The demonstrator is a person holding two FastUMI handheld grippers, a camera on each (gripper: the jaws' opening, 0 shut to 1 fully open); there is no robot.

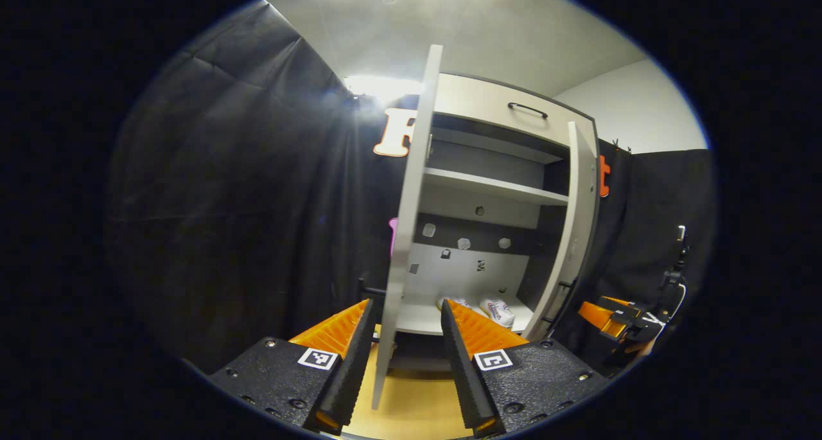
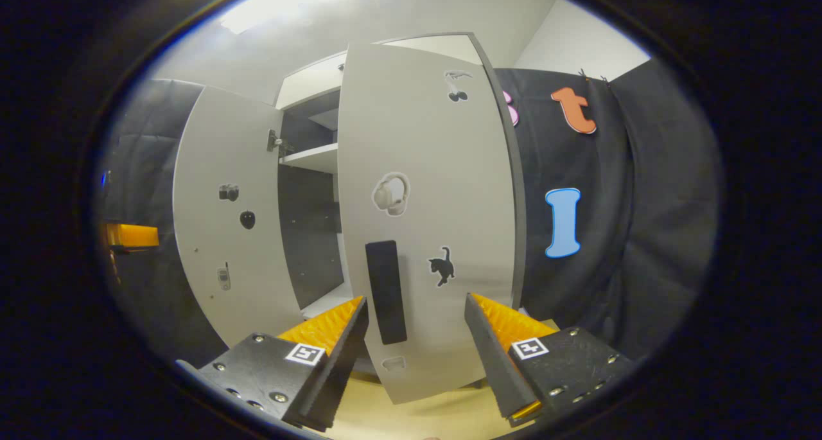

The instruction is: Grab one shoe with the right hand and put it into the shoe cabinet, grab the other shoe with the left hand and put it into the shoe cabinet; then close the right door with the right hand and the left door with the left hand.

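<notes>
The grey shoe cabinet (image 1: 494, 106) stands with both doors swung out. Two white shoes (image 1: 496, 310) lie side by side on its bottom shelf. In the left gripper view the left door (image 1: 411, 189) appears edge-on, its lower edge running down between the spread fingers of my open left gripper (image 1: 408, 304). In the right gripper view the right door (image 2: 437, 170) faces me partly closed, and its black handle (image 2: 385, 292) sits between the fingers of my open right gripper (image 2: 416, 297), with nothing pressed.
Black cloth walls close in on both sides of the cabinet. A wooden floor (image 1: 411, 401) lies below. The right door (image 1: 575, 234) and the right gripper (image 1: 610, 318) appear at the right of the left gripper view. The left door's inner face (image 2: 225, 234) carries stickers.
</notes>
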